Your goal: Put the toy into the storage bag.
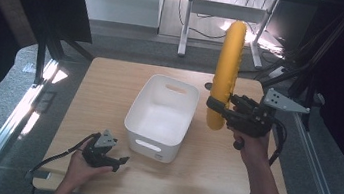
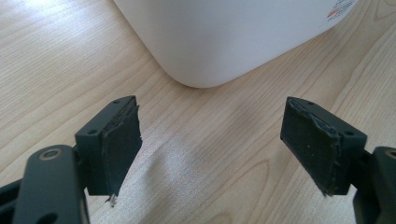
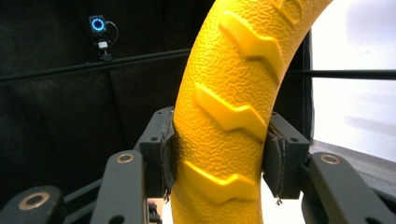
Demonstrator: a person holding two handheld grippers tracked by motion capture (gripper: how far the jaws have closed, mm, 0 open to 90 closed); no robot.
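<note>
A yellow ring with raised zigzag treads (image 1: 226,69) stands edge-on in the air to the right of the white bin (image 1: 189,110). My right gripper (image 1: 217,106) is shut on its lower part. In the right gripper view both pads press the sides of the yellow ring (image 3: 223,116), with my right gripper (image 3: 219,156) pointing level. My left gripper (image 1: 122,163) rests low on the table at the bin's near left corner, open and holding nothing. From the left gripper view, the open left gripper (image 2: 212,154) faces the rounded corner of the bin (image 2: 219,42).
The wooden table (image 1: 105,88) has bare room to the left of the bin and along its near edge. Black frame posts (image 1: 41,59) stand at its left and right. A desk's white legs (image 1: 185,23) stand on the floor beyond.
</note>
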